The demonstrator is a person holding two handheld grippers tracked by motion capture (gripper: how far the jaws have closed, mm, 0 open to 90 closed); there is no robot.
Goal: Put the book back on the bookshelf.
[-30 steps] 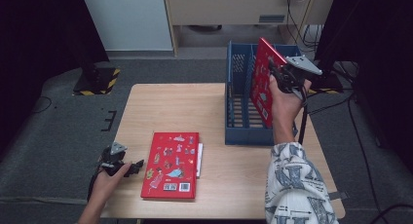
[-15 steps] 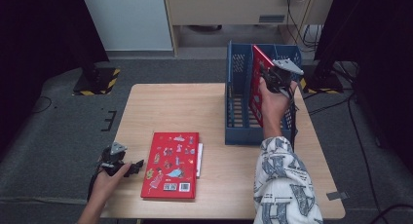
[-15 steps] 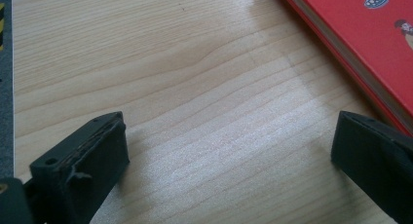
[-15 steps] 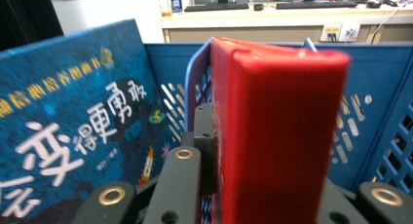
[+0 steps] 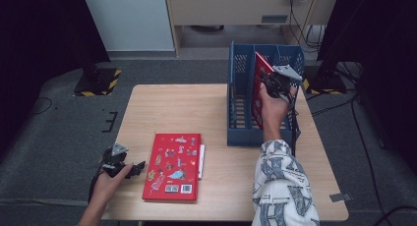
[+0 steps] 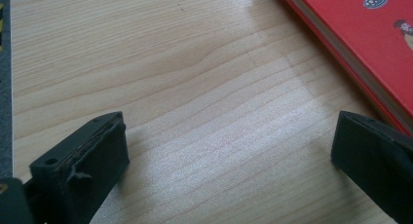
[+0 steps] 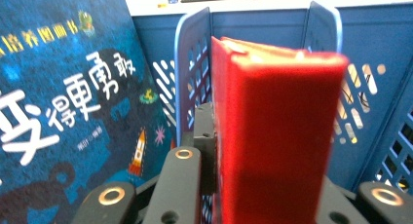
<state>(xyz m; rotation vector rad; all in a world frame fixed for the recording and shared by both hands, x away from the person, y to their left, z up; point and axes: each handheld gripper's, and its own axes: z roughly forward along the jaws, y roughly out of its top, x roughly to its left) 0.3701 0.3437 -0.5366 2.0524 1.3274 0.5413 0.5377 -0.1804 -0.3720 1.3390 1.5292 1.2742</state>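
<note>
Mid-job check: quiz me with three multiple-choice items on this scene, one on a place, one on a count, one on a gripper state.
1. Where is the book that the right gripper holds?
A. flat on the table
B. in the blue rack
C. on the floor

2. How many red books show in the high view?
A. one
B. two
C. three

3. How do the left gripper's jaws stand?
A. open over bare wood
B. shut on a book
C. shut on the rack

B: the held red book stands between the rack's dividers.
B: another, the flat red book, lies on the table.
A: nothing is between the jaws.
</note>
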